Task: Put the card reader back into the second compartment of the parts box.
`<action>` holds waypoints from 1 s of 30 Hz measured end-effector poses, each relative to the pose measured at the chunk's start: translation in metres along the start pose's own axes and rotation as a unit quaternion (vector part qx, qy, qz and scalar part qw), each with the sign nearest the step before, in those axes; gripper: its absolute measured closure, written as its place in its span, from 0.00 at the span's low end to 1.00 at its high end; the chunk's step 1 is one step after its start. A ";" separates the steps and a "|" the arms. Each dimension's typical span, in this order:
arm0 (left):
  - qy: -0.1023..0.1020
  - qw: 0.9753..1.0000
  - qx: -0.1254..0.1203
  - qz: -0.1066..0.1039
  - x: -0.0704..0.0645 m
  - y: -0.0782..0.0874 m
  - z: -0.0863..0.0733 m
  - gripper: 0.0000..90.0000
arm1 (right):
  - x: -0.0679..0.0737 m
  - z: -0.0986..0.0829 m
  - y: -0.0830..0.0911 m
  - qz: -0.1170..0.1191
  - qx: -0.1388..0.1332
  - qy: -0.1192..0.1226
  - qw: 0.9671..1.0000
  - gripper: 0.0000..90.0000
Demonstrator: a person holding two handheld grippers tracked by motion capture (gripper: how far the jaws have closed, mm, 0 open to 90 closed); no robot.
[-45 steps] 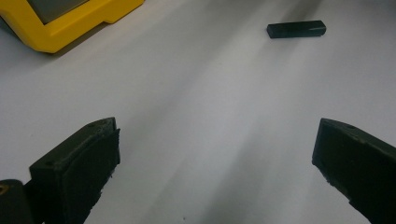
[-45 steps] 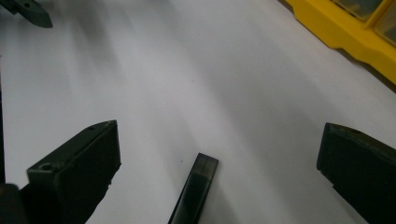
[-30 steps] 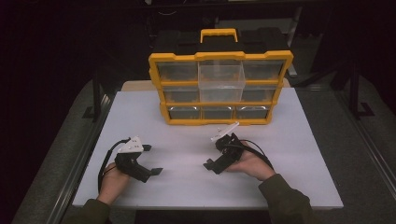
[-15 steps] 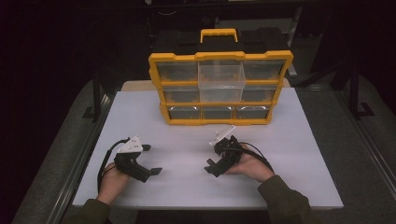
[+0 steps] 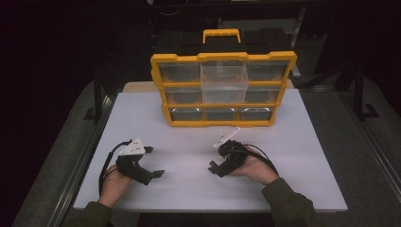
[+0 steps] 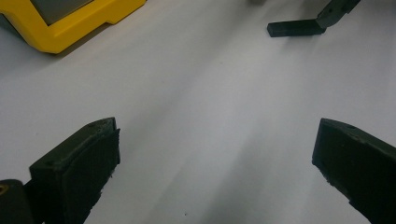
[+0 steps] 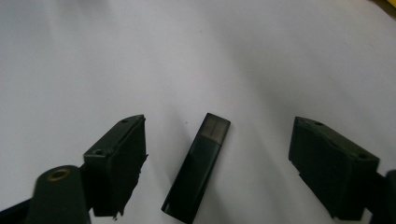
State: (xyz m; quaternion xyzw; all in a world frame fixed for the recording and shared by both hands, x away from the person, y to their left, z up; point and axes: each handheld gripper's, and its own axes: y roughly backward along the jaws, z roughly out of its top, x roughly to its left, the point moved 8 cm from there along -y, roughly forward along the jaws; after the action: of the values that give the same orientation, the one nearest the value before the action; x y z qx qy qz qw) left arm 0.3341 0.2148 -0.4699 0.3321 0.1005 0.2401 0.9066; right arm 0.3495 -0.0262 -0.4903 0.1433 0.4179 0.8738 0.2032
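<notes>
Across the middle of the scene lies a white table [image 5: 293,142], its far edge carrying a yellow drawer organiser [image 5: 222,90] with a yellow handle on top and three rows of clear drawers. The middle drawer of the top row [image 5: 223,82] stands pulled out toward the near side. A yellow corner of the organiser also shows at the far left of the left gripper view.

Near the left side of the table, the left gripper [image 5: 152,163] is held in the person's left hand [image 5: 115,184], resting low over the bare white surface; its jaws stand wide apart with nothing between them.

To the right of it, well apart, the right gripper [image 5: 218,163] sits in the person's right hand [image 5: 255,168], a green sleeve [image 5: 288,205] behind it. Its jaws are also spread wide, clamped on nothing.

Between those spread jaws, on the table, lies a small black USB stick [image 7: 196,168], touching neither jaw, slanted with its translucent cap end pointing away.
</notes>
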 end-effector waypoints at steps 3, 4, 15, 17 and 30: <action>0.000 1.000 0.000 0.000 0.000 0.000 0.000 0.00 | 0.001 0.000 0.001 0.002 -0.001 0.002 1.000 0.25; -0.001 1.000 0.000 0.000 0.000 0.000 0.001 0.00 | 0.002 0.000 0.002 0.005 -0.002 0.003 1.000 0.27; -0.002 1.000 -0.001 0.000 0.000 0.000 0.001 0.00 | 0.006 -0.001 0.002 0.026 0.004 0.009 1.000 0.46; -0.001 1.000 -0.001 0.001 0.000 0.000 0.001 0.00 | 0.006 -0.002 0.002 0.027 0.008 0.011 1.000 0.50; -0.002 1.000 0.000 0.001 0.000 0.000 0.000 0.00 | 0.006 -0.007 -0.002 0.024 0.033 0.011 0.999 0.64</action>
State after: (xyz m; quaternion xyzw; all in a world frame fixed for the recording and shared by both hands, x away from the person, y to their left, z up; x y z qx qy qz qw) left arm 0.3339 0.2143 -0.4696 0.3327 0.0980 0.2399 0.9067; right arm 0.3422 -0.0267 -0.4959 0.1501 0.4453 0.8658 0.1721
